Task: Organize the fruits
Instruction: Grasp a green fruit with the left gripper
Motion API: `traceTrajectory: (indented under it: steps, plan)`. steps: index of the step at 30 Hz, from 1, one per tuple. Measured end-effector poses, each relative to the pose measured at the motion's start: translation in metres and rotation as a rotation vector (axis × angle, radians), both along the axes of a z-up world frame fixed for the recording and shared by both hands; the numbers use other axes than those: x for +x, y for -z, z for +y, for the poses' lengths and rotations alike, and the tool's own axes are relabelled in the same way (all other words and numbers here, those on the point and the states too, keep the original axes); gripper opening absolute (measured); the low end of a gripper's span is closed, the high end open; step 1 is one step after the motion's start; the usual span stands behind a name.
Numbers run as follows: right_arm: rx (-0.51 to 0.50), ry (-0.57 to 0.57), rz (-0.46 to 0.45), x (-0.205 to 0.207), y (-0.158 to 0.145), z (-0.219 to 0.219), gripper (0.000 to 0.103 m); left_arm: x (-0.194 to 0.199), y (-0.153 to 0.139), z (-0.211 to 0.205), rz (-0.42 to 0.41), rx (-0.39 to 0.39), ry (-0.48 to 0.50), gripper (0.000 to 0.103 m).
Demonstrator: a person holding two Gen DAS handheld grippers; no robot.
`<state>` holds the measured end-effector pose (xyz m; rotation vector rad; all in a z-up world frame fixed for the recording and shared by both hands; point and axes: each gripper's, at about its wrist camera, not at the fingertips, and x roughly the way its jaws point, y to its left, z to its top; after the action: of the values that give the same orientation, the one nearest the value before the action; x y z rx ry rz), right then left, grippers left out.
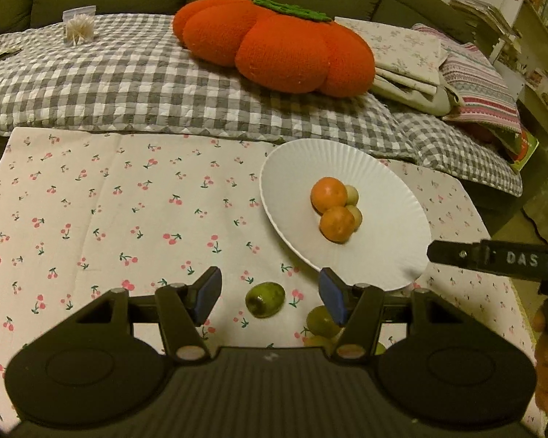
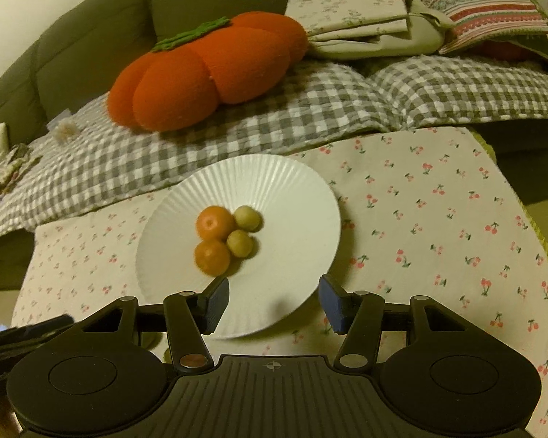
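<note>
On the cherry cloth [image 1: 128, 189] sits the plate [image 1: 383, 189], two oranges [image 1: 328, 194] and two small green fruits [image 2: 248, 217] already huddled together in it. Left gripper [image 1: 270, 294] hovers with jaws apart and empty, a green fruit [image 1: 265, 299] on the cloth right between its fingers; right gripper [image 2: 274, 301] hangs over the plate's near rim, jaws parted too, nothing held. Risk, I'd say: that round fruit rolls off if a pad nudges it off-centre, or a finger clips the rim and tips the plate. More green fruit [image 1: 323, 321] hides behind the left gripper's finger — count unclear.
</note>
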<state>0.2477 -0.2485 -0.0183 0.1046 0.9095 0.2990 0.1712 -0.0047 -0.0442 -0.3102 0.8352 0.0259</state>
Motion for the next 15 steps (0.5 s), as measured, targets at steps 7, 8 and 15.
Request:
traceTrajectory:
  steps: [7,8,15]
  plan:
    - [-0.004,0.015,0.042,-0.011,0.009,-0.009,0.056,0.004,0.012,-0.005,0.035,0.02,0.015,0.058]
    - [-0.001,0.013,0.05,-0.013,0.009,-0.01,0.056,0.005,0.014,-0.005,0.039,0.023,0.015,0.058]
    - [-0.012,-0.054,0.049,-0.033,0.009,-0.006,0.058,0.017,0.03,-0.007,0.054,0.06,0.007,0.058]
